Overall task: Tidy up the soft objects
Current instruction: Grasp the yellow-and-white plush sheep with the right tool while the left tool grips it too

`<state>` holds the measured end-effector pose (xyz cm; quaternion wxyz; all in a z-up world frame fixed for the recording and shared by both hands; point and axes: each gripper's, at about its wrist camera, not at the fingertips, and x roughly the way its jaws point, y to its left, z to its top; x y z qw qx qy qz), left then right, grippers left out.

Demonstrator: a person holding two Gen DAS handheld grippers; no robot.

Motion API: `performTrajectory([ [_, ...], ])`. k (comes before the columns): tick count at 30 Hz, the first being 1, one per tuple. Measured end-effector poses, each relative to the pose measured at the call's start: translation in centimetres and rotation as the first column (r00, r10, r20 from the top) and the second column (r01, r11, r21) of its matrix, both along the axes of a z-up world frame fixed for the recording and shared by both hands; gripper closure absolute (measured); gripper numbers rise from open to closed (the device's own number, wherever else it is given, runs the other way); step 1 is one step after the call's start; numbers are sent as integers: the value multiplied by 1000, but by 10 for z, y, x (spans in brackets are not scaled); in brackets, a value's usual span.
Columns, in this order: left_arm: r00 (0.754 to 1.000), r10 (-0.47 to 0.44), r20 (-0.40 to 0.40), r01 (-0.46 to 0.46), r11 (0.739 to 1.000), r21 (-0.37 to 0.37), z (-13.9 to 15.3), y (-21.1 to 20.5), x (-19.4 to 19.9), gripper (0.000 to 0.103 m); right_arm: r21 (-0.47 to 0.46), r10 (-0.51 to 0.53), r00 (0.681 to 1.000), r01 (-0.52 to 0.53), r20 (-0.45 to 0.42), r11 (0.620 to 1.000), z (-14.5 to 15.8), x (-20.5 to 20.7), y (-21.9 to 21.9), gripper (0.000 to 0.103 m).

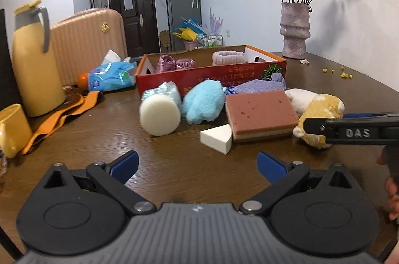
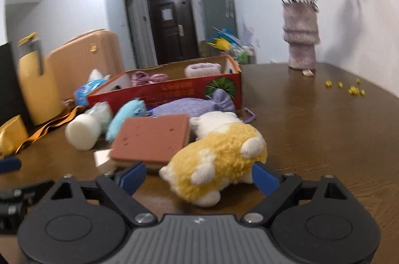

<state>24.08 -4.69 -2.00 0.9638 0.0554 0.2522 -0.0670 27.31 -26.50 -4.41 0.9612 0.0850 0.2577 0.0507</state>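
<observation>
Right gripper [image 2: 198, 176]: jaws spread wide, straddling the yellow-and-white plush [image 2: 217, 161] on the table [image 2: 311, 139]. Right blue pad sits at the plush's flank, possibly touching; left pad is apart from it. Nothing clamped yet. Judgement: this is the approach for a grasp, and the wide spread suits the toy's bulk. Right view is motion-blurred, so contact cannot be confirmed.

Left gripper [image 1: 198, 164]: jaws wide, empty, hovering over bare table in front of the pile. Probably parked to leave room for the right one.

Next row back, left to right:
- cream foam cylinder [image 1: 159, 117] on its side, wrapped bundle [image 1: 165, 90] behind it
- fluffy blue plush [image 1: 203, 102]
- white wedge sponge [image 1: 217, 140], touching the front corner of the pink layered sponge [image 1: 260, 112]
- white plush [image 1: 298, 98], just behind the yellow one

A purple knit pouch [image 2: 189, 107] lies against the wall of the red cardboard box [image 1: 212, 75].

The box is open-topped and already holds pink fabric items [image 1: 174, 63] and a pale fuzzy roll [image 1: 228, 57]. Judgement: it is the collection bin, and most of the soft things are still outside it.

Far background:
- yellow thermos [image 1: 35, 64], left
- tissue pack [image 1: 112, 75]
- vase of dried roses [image 1: 295, 29], right rear, clear of the working area
</observation>
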Motion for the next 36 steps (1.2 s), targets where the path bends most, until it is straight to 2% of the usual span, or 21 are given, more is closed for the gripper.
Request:
performTrajectory([
  [2, 1000, -3, -20, 3, 1000, -9, -3, -5, 7, 0, 39, -23, 1000, 24, -18, 999, -3, 5, -6, 21],
  [3, 1000, -7, -28, 6, 1000, -11, -5, -7, 10, 0, 37, -27, 999, 28, -24, 999, -4, 5, -10, 28],
  [4, 999, -11, -31, 10, 1000, -11, -6, -8, 11, 0, 32, -27, 999, 28, -27, 999, -5, 3, -16, 30],
  [5, 999, -14, -33, 14, 1000, -9, -7, -9, 12, 0, 28, -33, 999, 33, -25, 999, -5, -2, -24, 29],
  [8, 999, -27, -37, 27, 1000, -15, -7, -13, 15, 0, -1, -145, 989, 145, -24, 989, -7, -18, -55, 27],
  [10, 998, -44, -34, 43, 999, -24, -6, -19, 17, 0, 38, -209, 977, 211, -31, 977, -7, -23, -76, 26],
  [11, 998, -54, -32, 53, 998, -25, -6, -24, 18, 0, 68, -207, 978, 208, -25, 976, -7, -23, -82, 26],
  [13, 997, -72, -29, 71, 997, -18, -5, -32, 19, 0, 84, -159, 987, 161, -31, 983, -8, -15, -85, 24],
  [16, 996, -85, -24, 85, 996, -12, -4, -37, 17, 0, 11, -106, 994, 106, -35, 994, -11, 7, -74, 21],
  [17, 996, -85, -24, 85, 996, -13, -2, -37, 16, 0, -2, -99, 992, 100, -74, 995, -11, 17, -71, 22],
  [18, 996, -83, -22, 83, 996, -15, -2, -36, 15, 0, 15, -85, 992, 86, -89, 996, -11, 25, -71, 31],
  [19, 997, -79, -21, 79, 997, -17, -1, -35, 14, 0, 35, -77, 994, 80, -83, 996, -10, 27, -72, 45],
  [20, 997, -75, -22, 75, 997, -20, 0, -33, 13, 0, 29, -82, 993, 85, -89, 996, -9, 29, -71, 52],
  [21, 997, -75, -23, 74, 997, -29, 1, -31, 11, 0, 16, -68, 993, 70, -91, 997, -8, 28, -70, 52],
  [25, 992, -112, -55, 107, 990, -86, 1, -31, 5, 0, 21, 14, 995, -12, -95, 1000, -6, 0, -64, 53],
  [27, 985, -155, -81, 145, 983, -115, 0, -35, -1, 0, 8, 62, 993, -61, -101, 998, -4, -30, -56, 53],
  [30, 966, -240, -97, 220, 959, -181, -3, -42, -9, 0, 35, 137, 985, -134, -102, 990, -2, -70, -43, 50],
  [33, 956, -274, -102, 244, 940, -237, -3, -47, -12, 0, 54, 196, 978, -193, -64, 980, 5, -89, -32, 47],
  [34, 952, -288, -100, 256, 933, -251, -3, -47, -13, 2, 57, 203, 978, -200, -43, 978, 8, -91, -31, 45],
  [36, 952, -286, -109, 250, 933, -261, -4, -49, -12, 14, 65, 195, 981, -193, -25, 979, 11, -91, -33, 44],
])
